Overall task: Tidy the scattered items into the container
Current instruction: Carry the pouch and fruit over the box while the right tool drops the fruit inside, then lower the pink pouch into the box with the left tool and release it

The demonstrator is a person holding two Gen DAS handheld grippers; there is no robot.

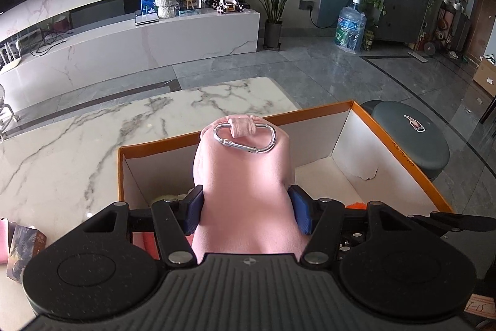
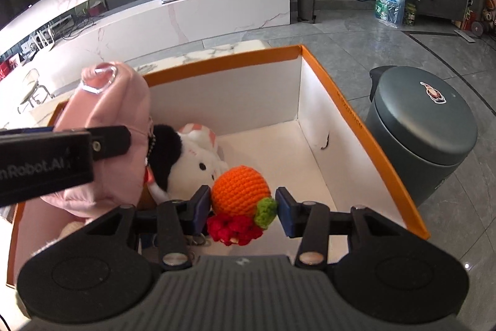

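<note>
My left gripper (image 1: 248,208) is shut on a pink fabric pouch (image 1: 245,176) with a silver carabiner (image 1: 245,138) at its top, held over the left part of the orange-rimmed white box (image 1: 403,163). The pouch shows in the right wrist view (image 2: 114,120) too. My right gripper (image 2: 243,211) is open inside the box (image 2: 310,76), its pads either side of an orange crocheted fruit (image 2: 240,186) with a green leaf and red part. A white plush toy (image 2: 195,157) with a black pompom lies beside it.
The box stands on a white marble table (image 1: 93,129). A dark grey round bin (image 2: 424,129) stands right of the box. A small printed carton (image 1: 23,250) lies at the table's left. A TV bench with ornaments stands beyond.
</note>
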